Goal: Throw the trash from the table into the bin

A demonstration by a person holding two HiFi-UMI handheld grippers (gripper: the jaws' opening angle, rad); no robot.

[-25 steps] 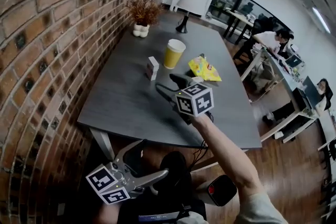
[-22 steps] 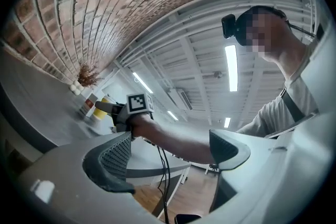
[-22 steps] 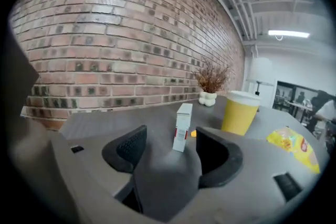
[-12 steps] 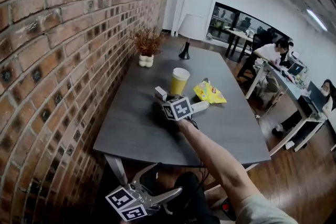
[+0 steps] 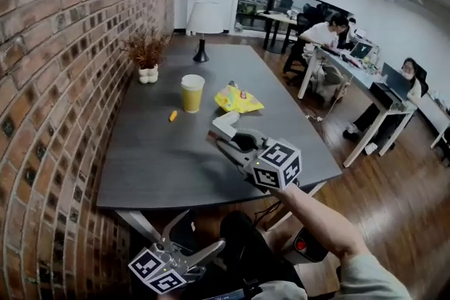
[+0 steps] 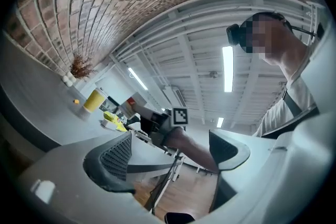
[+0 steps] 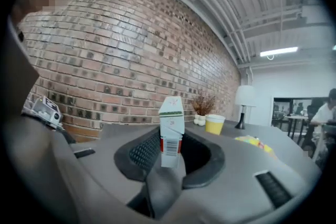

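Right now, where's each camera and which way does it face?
Head view: on the person's head, aimed steeply down at the table; shows the right forearm, right gripper, left gripper.
Left gripper view: low by the table's near edge, aimed up across it; shows its open jaws, the right forearm, the torso.
Right gripper view: aimed along the table beside the brick wall; its jaws, just closed further, grip the carton; torso at left.
Shared: yellow cup in all three; carton in head and right gripper views.
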